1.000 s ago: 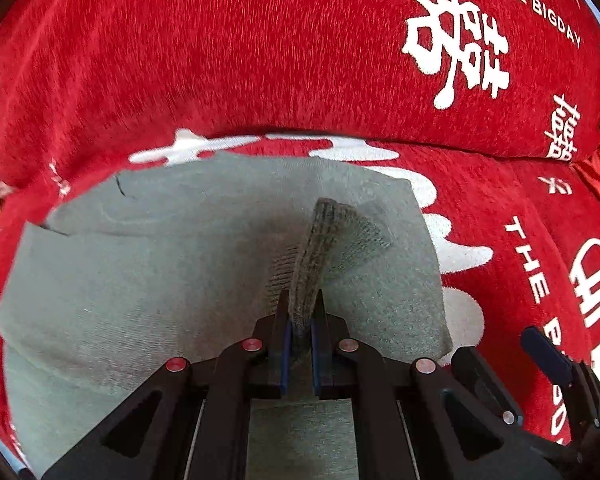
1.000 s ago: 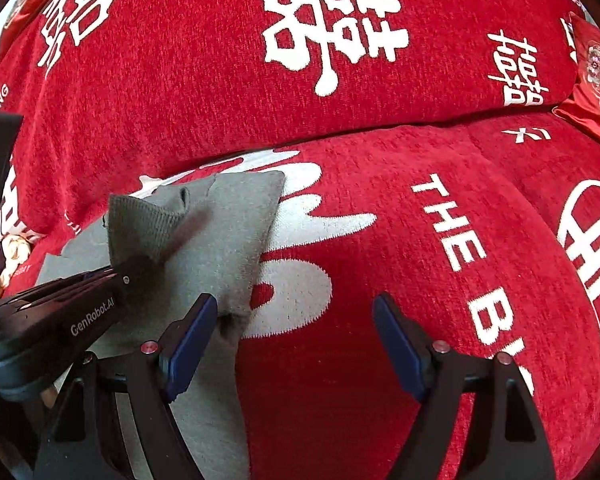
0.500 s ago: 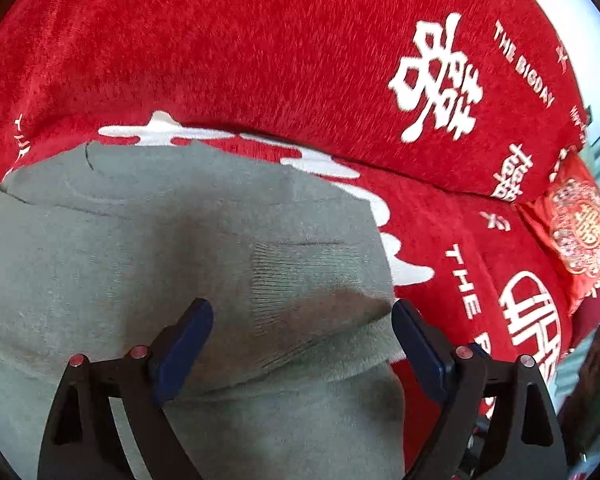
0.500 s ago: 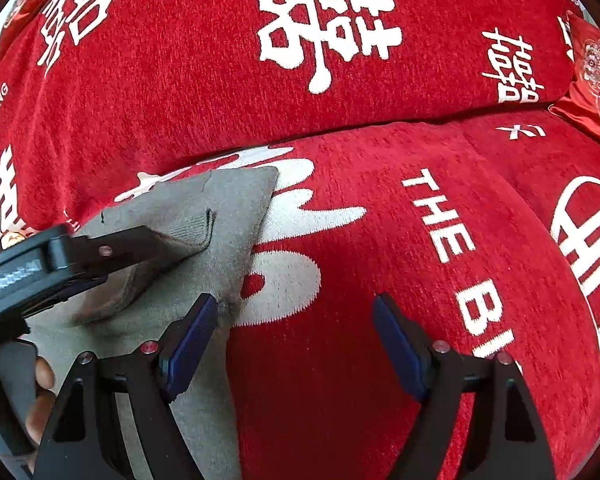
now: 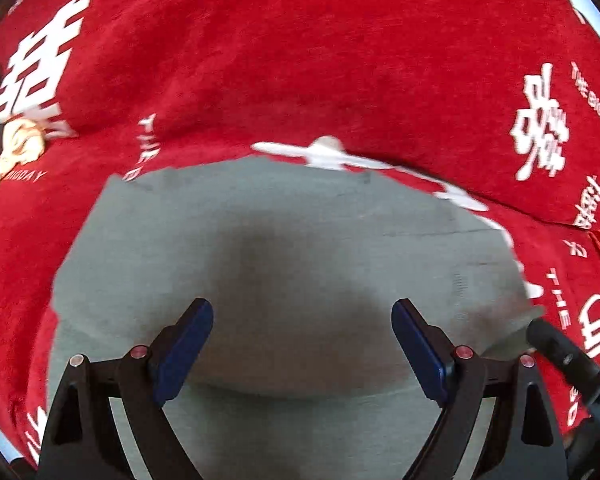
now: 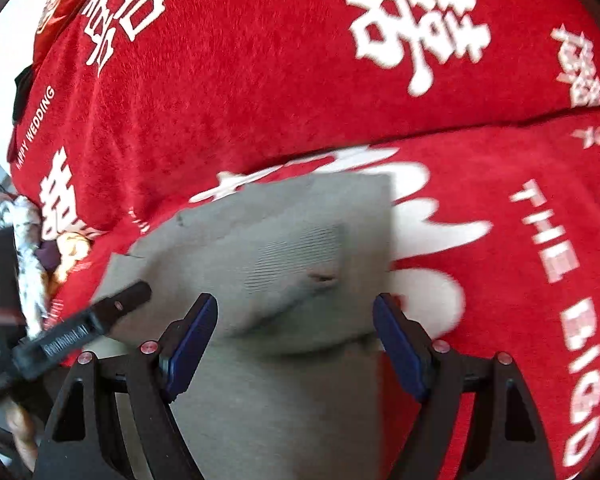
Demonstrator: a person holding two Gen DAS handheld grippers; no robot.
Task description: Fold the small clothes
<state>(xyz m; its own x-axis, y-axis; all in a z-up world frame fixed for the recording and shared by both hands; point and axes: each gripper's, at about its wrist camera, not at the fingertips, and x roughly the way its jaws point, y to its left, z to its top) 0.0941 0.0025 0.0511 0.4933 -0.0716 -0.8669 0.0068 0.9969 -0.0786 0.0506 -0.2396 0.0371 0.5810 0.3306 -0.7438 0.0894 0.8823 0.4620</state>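
grey knit garment [image 5: 284,248] flat on red plush sofa cover with white lettering [image 5: 300,60] | left gripper [image 5: 302,346] spread, empty, over left-centre | right gripper [image 6: 294,344] spread, empty, just near of folded-in ribbed cuff [image 6: 300,252], so nearer | long axis near-far

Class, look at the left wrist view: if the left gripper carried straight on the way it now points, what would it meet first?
Most likely the grey knitted garment, spread on the red printed cover. The left gripper is open, with nothing between its jaws, and the grey fabric fills the view ahead. How far off it lies is unclear.
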